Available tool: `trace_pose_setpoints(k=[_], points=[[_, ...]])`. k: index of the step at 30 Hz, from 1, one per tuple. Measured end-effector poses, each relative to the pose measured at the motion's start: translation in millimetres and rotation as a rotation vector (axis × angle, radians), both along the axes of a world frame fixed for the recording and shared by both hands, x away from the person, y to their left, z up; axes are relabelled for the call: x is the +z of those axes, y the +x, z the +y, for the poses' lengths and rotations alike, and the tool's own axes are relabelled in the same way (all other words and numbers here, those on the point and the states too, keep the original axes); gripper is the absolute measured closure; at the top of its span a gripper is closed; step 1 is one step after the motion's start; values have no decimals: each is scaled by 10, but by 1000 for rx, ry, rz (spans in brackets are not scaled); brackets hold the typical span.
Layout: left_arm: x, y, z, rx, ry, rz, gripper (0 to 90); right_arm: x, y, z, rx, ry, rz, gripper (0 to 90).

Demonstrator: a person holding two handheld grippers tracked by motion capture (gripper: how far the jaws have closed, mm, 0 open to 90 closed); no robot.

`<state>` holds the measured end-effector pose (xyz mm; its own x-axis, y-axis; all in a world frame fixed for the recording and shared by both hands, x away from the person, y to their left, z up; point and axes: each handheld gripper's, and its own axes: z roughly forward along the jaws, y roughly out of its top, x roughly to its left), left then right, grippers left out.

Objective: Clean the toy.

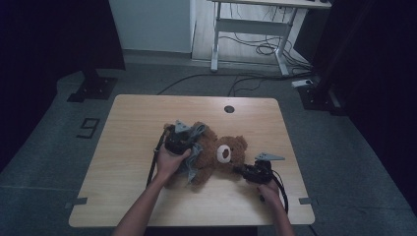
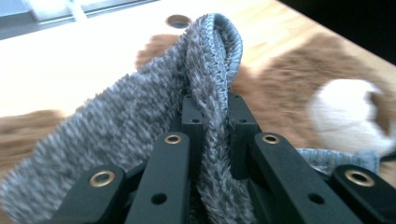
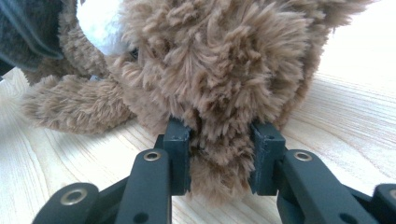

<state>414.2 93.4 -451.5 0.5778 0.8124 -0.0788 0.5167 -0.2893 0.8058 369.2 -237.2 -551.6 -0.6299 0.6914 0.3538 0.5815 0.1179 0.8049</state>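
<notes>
Dim floor surrounds the pale wooden worktop (image 1: 133, 147), a "9" marked at far left. Mid-worktop lies a brown teddy bear (image 1: 221, 152). Left hand-held gripper (image 2: 211, 122) pinches its grey knit garment (image 2: 140, 121); right hand-held gripper (image 3: 219, 154) clamps the bear's fur. Judged step: dressing or undressing it; next, pull steadily.

My left gripper (image 1: 179, 139) & right gripper (image 1: 252, 172) are both black, matte, blocky. Each carries a grey 3-cornered plate on top, w/ a black cable trailing back toward the bottom of the high view. Close up, at the bottom of each gripper view, my jaws are 2 flat black arms w/ brass-ringed rivets & small dark screw holes, ending in square black pads. Forearms bare, no sleeves in view.
</notes>
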Motion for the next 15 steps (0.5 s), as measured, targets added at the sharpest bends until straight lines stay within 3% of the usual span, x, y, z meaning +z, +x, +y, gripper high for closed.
trace_pose_setpoints(k=[4,8,11,12,13,15], points=[[-31,101,199,41,7,37,805,0,0,1,0,2,3,657],[-83,124,341,77,35,44,805,-1,0,0,0,3,4,657],[-180,116,490,108,35,59,806,-1,0,0,1,3,3,657],[-242,110,579,119,12,76,806,-1,1,1,1,3,3,657],[-242,110,579,119,12,76,806,-1,1,1,1,3,3,657],[-223,71,656,118,-32,77,807,0,1,2,1,1,3,658]])
